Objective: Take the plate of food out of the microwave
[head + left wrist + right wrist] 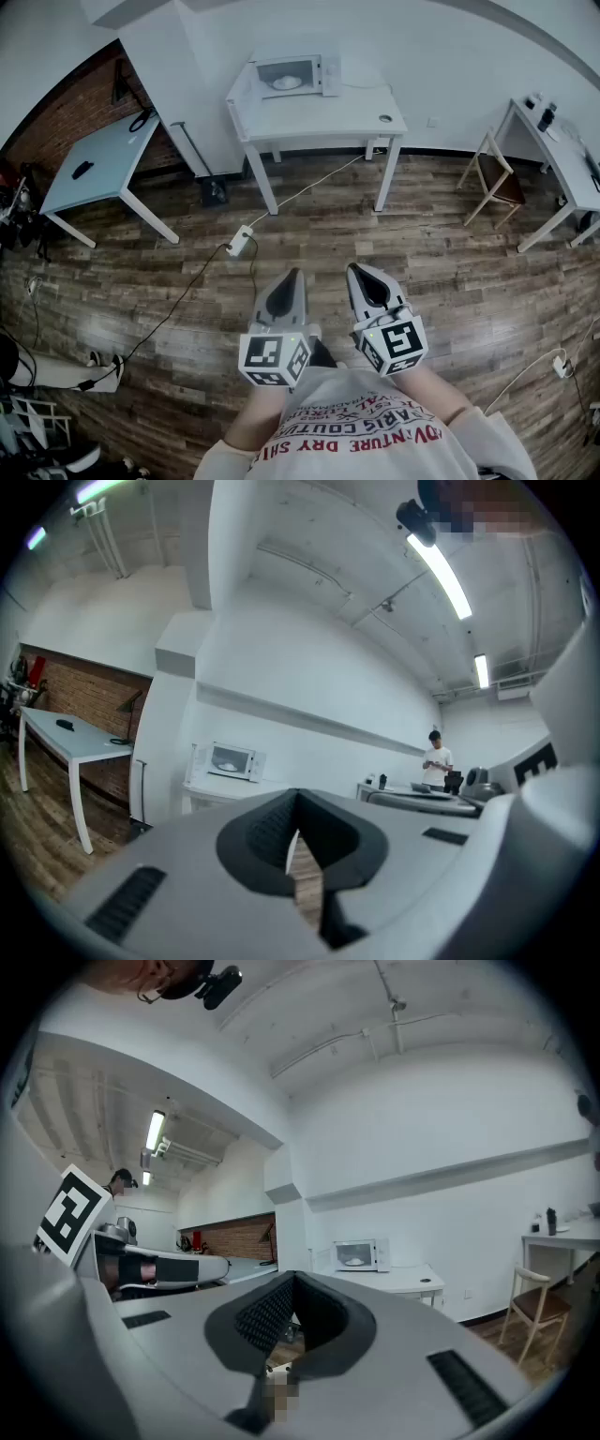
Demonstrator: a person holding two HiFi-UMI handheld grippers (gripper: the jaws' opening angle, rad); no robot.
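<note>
Head view: two grippers sit low in the frame, held level above a wood floor. The left gripper (291,275) and the right gripper (361,269) each have their jaws pressed together, with nothing in them. At 12 o'clock, well apart from both, one white tabletop (319,120) carries one microwave (295,75) (its door hangs open). One plate of food (287,82) lies inside it. Two more tables stand off to the sides: a pale blue table (98,164) at 10 o'clock and a white table (562,159) at 2 o'clock, with one wooden chair (497,183) near the latter.

Left gripper view: the left gripper (298,793) is closed tip to tip and empty. The microwave (231,759) is at 10 o'clock, the plate of food (228,762) visible inside. One person (436,761) stands at 2 o'clock.

Right gripper view: the right gripper (292,1277) is likewise closed and empty. The microwave (362,1254) is at 1 o'clock, holding the plate of food (353,1261). The wooden chair (534,1312) is at 3 o'clock.
</note>
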